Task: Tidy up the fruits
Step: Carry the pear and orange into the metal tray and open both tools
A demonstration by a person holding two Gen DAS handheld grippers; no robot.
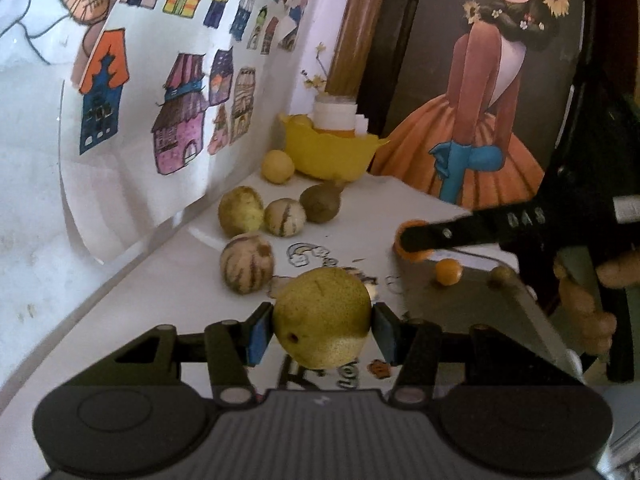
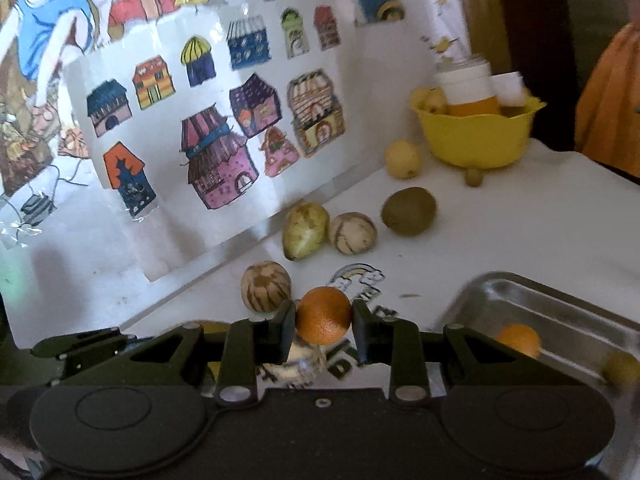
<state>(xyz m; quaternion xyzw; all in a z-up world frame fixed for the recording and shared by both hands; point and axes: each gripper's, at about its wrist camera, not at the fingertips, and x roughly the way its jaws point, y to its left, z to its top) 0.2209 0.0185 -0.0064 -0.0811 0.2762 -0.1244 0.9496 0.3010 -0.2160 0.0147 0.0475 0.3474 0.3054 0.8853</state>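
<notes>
1. While both claws are carrying fruit, the metal tray (image 2: 500,292) is serving as landmark; it is sitting on the white bench (image 2: 520,216).
2. Left claw (image 1: 322,330) is clamping a yellow-green pear (image 1: 322,316), just left of the tray.
3. Right claw (image 2: 323,328) is pinching a small orange (image 2: 323,314), also left of the tray, likely heading there.
4. Another orange (image 2: 519,339) is already lying inside the tray.
5. Striped melons (image 2: 266,285), a kiwi (image 2: 408,211) and a yellow bowl (image 2: 476,136) are waiting beyond the tray.

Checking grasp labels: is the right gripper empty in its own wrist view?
No, the right gripper is closed on a small orange, held between its two fingers.
</notes>
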